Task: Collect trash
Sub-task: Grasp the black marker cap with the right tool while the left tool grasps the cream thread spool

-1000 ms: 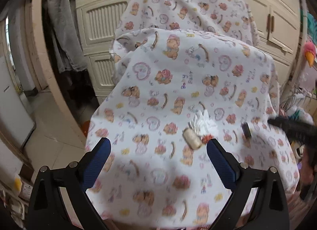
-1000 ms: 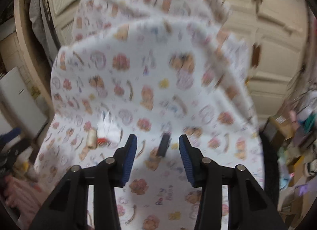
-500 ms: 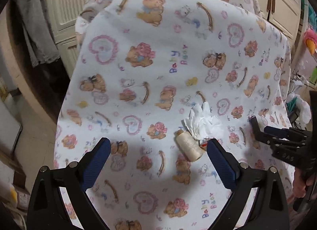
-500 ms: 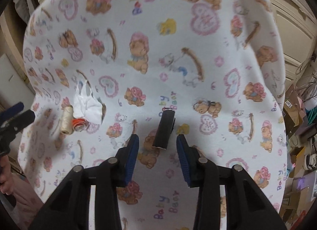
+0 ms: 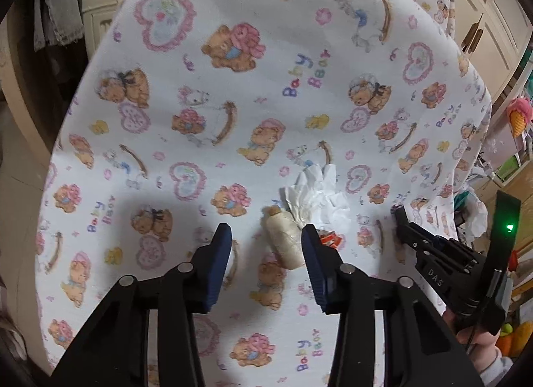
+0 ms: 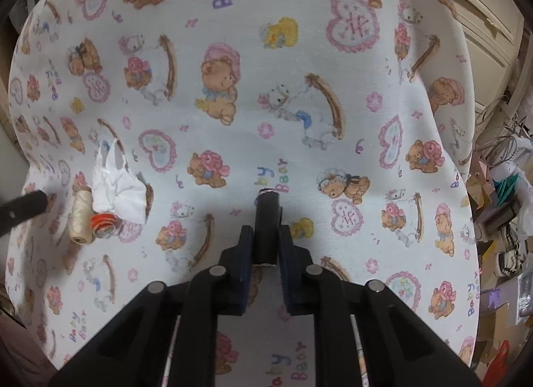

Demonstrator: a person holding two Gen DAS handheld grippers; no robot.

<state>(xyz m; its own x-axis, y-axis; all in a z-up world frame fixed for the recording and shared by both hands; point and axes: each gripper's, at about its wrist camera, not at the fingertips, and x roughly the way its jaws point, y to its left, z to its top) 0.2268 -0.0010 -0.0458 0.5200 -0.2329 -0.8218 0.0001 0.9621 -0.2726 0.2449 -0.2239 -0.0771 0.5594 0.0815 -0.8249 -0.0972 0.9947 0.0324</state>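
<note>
On a teddy-bear-print cloth (image 5: 233, 113), a cream thread spool (image 5: 284, 240) is seen between the closing jaws of the left gripper (image 5: 265, 247), against the right-hand pad, the other pad clear. A crumpled tissue (image 5: 316, 193) lies just beyond. A black cylinder (image 6: 266, 227) is clamped by the right gripper (image 6: 266, 243), its jaws closing.

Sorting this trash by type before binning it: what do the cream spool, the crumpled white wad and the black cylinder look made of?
Cream spool: wound thread or twine, matte and fibrous, fine strand lines across it. Crumpled white wad: probably tissue or thin paper, soft irregular creases, no shine. Black cylinder, between the closing right gripper's pads: matte black with a pale rim at the ends, possibly black thread on a paper core; uncertain.
</note>
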